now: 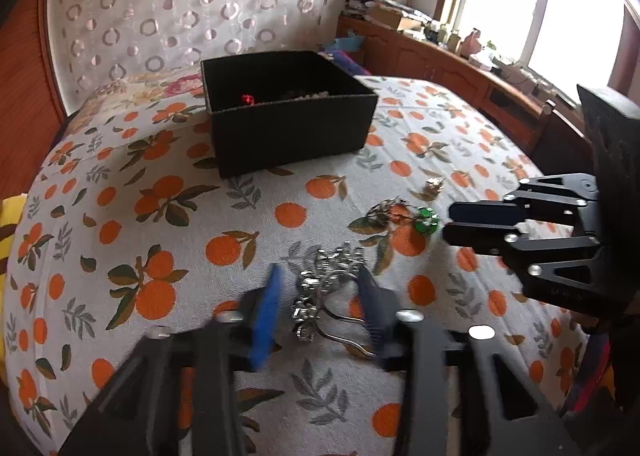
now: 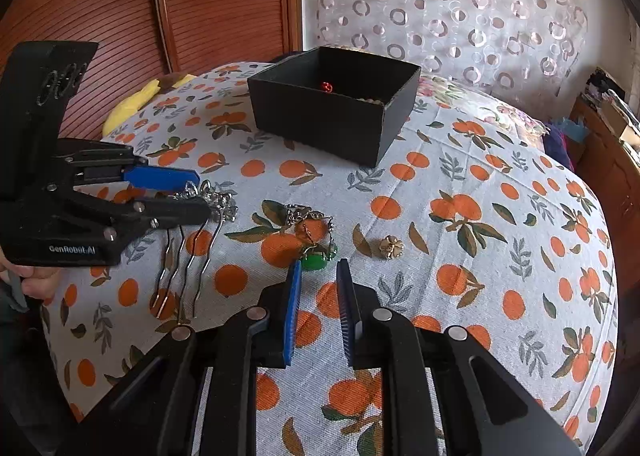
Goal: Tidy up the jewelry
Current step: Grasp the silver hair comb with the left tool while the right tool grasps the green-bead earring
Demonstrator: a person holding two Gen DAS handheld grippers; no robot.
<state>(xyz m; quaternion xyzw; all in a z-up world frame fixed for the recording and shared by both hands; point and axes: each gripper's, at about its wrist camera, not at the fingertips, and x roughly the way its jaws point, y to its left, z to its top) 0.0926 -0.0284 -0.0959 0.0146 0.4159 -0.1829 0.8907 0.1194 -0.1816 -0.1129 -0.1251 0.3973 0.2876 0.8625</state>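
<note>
Between the left tongs (image 1: 320,288), apparently gripped: silver hair comb (image 2: 188,252), prongs toward the camera.

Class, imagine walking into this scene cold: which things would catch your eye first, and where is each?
The black box stands open at the far side of the orange-print bedspread, a red bead inside. Nearer, the left gripper straddles a silver hair comb. The right gripper points at a green pendant beside it.
</note>
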